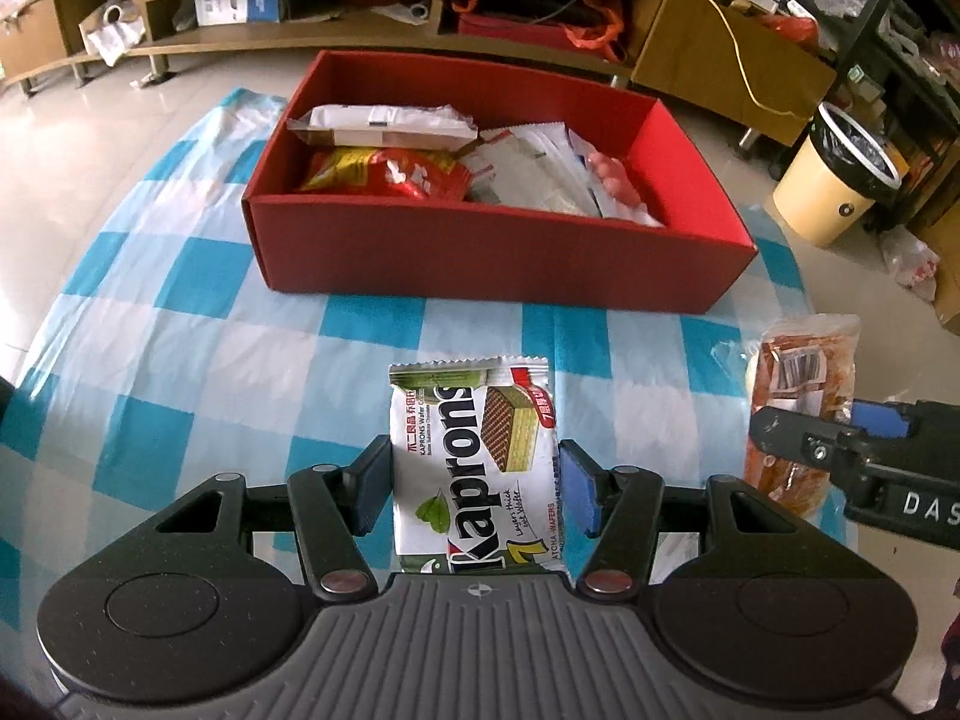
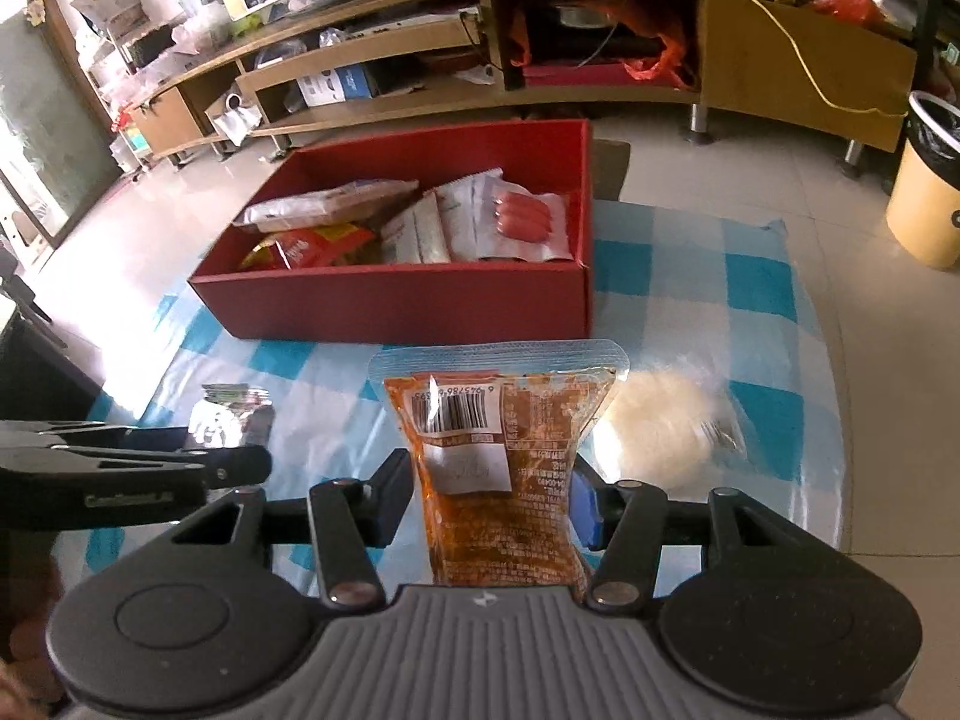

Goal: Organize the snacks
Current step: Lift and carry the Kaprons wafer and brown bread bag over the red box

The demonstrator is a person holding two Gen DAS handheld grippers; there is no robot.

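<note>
The worktop, under a blue-and-white checked cloth, carries an open red box at 12 o'clock in both views, its long side running across the left view and angled in the right view. The box already holds several packets; the right view shows a pack of sausages at its far right end.

The left claw is clenched on a Kaprons wafer packet, long axis pointing toward 12 o'clock, at the box. The right claw is clenched on an orange sauce pouch, barcode side up, long axis likewise toward 12 o'clock.

Only the right view shows a clear bag with white contents lying on the cloth at 2 o'clock, just beside the pouch. Only there, too, the wafer packet's silvery edge appears at 9 o'clock.

A yellow bin stands on the floor at 2 o'clock, off the worktop.
</note>
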